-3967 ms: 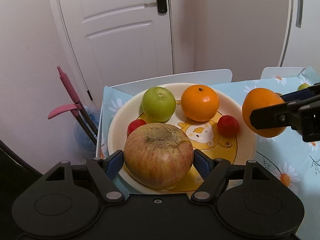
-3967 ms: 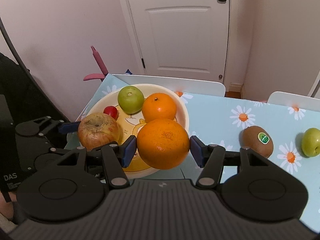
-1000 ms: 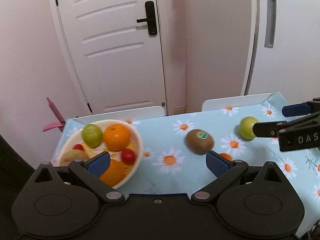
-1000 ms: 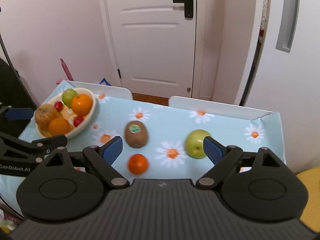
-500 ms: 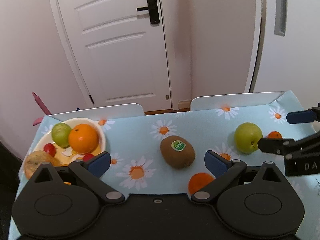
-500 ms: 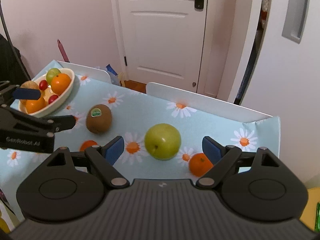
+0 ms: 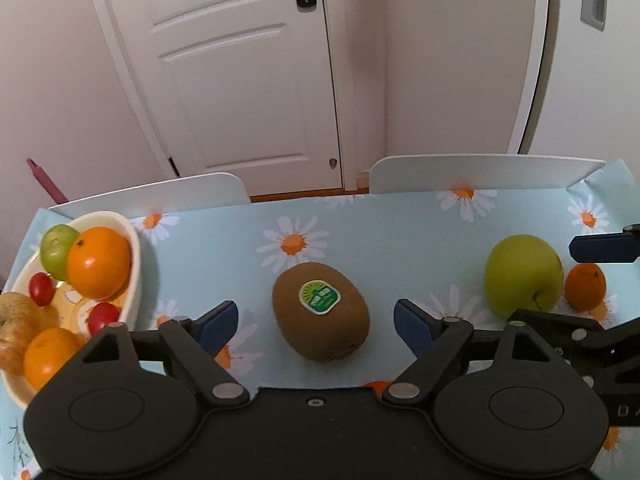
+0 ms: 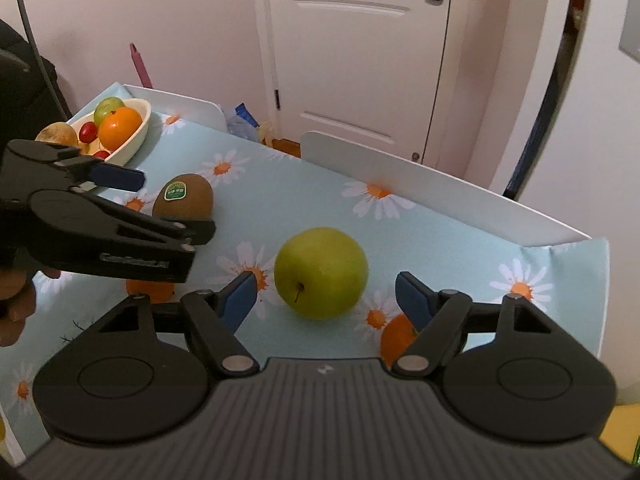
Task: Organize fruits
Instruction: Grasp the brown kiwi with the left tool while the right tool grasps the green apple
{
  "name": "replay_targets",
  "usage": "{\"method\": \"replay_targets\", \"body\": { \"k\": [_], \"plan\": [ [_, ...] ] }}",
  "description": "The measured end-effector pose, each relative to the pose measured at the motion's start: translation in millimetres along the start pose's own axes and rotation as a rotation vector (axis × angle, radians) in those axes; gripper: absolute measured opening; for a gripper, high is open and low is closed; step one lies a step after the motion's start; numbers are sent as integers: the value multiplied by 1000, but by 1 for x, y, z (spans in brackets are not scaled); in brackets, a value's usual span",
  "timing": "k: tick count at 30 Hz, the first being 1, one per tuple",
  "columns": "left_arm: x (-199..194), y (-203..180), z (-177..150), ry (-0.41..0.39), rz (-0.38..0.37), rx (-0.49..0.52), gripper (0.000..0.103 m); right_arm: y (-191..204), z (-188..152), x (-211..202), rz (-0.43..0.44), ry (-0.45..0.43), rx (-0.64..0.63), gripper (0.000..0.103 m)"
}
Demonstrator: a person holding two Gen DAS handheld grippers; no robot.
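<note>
A brown kiwi (image 7: 320, 316) with a green sticker lies on the daisy tablecloth between the blue pads of my left gripper (image 7: 316, 326). Its jaws are closing, with a gap left on both sides of the kiwi. A green apple (image 8: 320, 272) sits between the pads of my right gripper (image 8: 326, 300). Those jaws are closing too, and the pads stand clear of the apple. The cream bowl (image 7: 134, 256) at the left holds oranges, a green fruit, red cherry tomatoes and a russet apple. The kiwi (image 8: 184, 196) and the left gripper (image 8: 160, 205) also show in the right wrist view.
A small orange (image 8: 394, 338) lies right of the green apple, half hidden by my right finger. Another small orange (image 8: 150, 290) sits under the left gripper. White chair backs (image 7: 480, 172) line the table's far edge. A white door is behind.
Both grippers have come down and forward to the table. The kiwi now sits between the left pads and the green apple between the right pads. Both pairs of jaws have narrowed.
</note>
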State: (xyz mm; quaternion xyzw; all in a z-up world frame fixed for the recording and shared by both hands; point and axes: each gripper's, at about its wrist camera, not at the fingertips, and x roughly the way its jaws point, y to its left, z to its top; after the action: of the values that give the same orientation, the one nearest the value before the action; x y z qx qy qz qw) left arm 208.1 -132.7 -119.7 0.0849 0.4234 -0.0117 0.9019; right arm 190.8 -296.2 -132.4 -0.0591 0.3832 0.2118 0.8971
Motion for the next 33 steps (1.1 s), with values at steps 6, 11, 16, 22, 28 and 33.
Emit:
{"method": "replay_targets", "body": {
  "k": [6,11,16,22,28,33],
  "plan": [
    [15,-3,0,29,6,-6,72,-2,0,10,15,15,-11,82],
    [17,-3,1,24,9,-15,60,0,-1,14,25,14,-14,80],
    [16,-1,1,27,-3,-17,57,2,0,17,28,17,-13,78],
    [12,2,-1,30,-2,-17,56,2,-1,19,20,12,-9,76],
    [6,6,-5,32,3,-24,56,4,0,20,10,9,-5,75],
    [-2,12,-10,27,8,-36,56,5,1,19,-2,7,-9,71]
  ]
}}
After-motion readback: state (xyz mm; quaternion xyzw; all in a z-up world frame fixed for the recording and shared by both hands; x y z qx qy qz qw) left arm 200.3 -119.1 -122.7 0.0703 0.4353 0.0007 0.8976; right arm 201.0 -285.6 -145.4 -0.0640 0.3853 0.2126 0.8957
